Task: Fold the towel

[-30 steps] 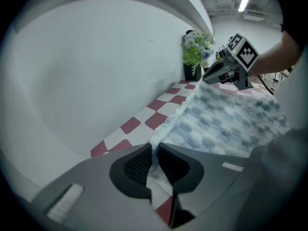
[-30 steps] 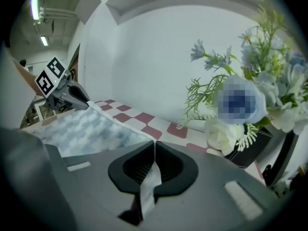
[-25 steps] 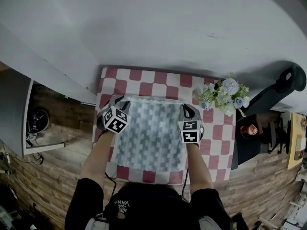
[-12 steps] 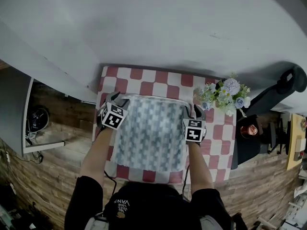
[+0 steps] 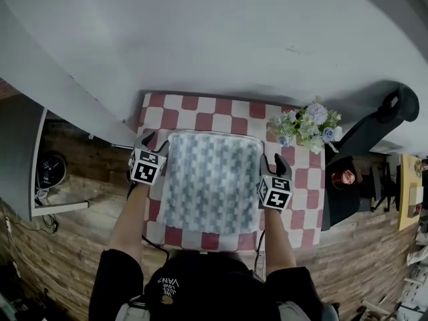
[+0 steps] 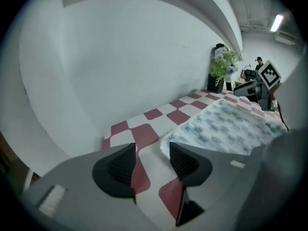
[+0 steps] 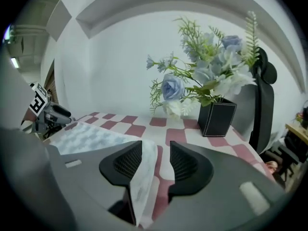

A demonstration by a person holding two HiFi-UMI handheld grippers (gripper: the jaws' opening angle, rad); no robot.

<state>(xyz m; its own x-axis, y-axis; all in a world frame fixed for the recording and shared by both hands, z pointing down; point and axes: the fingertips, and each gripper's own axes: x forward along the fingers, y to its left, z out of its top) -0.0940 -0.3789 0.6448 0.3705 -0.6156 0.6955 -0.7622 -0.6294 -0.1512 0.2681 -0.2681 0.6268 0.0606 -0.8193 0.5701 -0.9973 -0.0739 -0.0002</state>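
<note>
Towel [image 5: 212, 179]: grey-patterned, flat on the checked tablecloth [image 5: 200, 105], squarely between the two grippers. Outline close to square. The slightly longer axis seems to run from the person toward the wall, with the short edges near and far.

Left gripper [image 5: 152, 143]: just outside the towel's left edge, by the far corner. Its jaws have just been opening and stand apart. Only tablecloth shows in the gap, with the towel edge beside the inner jaw.

Right gripper [image 5: 273, 162]: just outside the right edge, a little nearer the person. Its jaws have just been opening and stand apart. The towel's edge lies in the gap, unpinched.

Judgement: towel is inboard of both, neither hand clearly nearer; each must reach inward.

Flower pot [image 5: 304, 127]: beyond the right gripper, outboard.
</note>
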